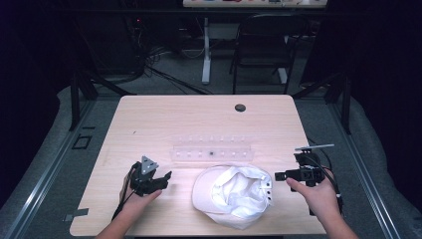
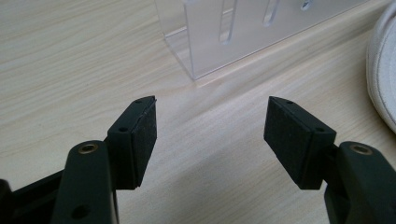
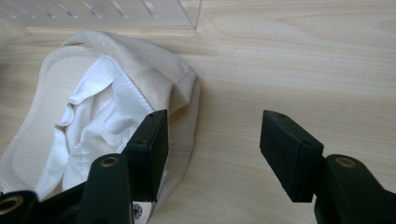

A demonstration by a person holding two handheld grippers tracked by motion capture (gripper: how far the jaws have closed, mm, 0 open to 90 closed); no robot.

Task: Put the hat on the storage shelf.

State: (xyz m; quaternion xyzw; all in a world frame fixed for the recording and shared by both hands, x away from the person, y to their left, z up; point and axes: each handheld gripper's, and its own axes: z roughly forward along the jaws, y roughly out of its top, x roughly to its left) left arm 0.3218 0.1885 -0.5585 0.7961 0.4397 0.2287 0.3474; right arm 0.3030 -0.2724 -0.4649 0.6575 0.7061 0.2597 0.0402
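Observation:
A cream cap (image 1: 234, 196) lies upside down near the table's front edge, its white lining (image 3: 88, 126) showing. Behind it sits a clear plastic rack (image 1: 211, 152) with a row of slots. My left gripper (image 1: 166, 176) rests on the table left of the cap, its jaws wide apart and empty; in the left gripper view (image 2: 211, 107) they point at the rack's corner (image 2: 196, 51), with the cap's brim (image 2: 383, 70) at the right edge. My right gripper (image 1: 277, 176) hovers just right of the cap, open (image 3: 215, 121), bare wood between its jaws and the cap beside its left jaw.
The wooden table (image 1: 149, 119) has a dark round grommet (image 1: 240, 107) near its far edge. Beyond it stand a black chair (image 1: 263, 45) and a white desk leg (image 1: 206, 50). Cables trail from both grippers. The rack's end (image 3: 116, 11) lies past the cap.

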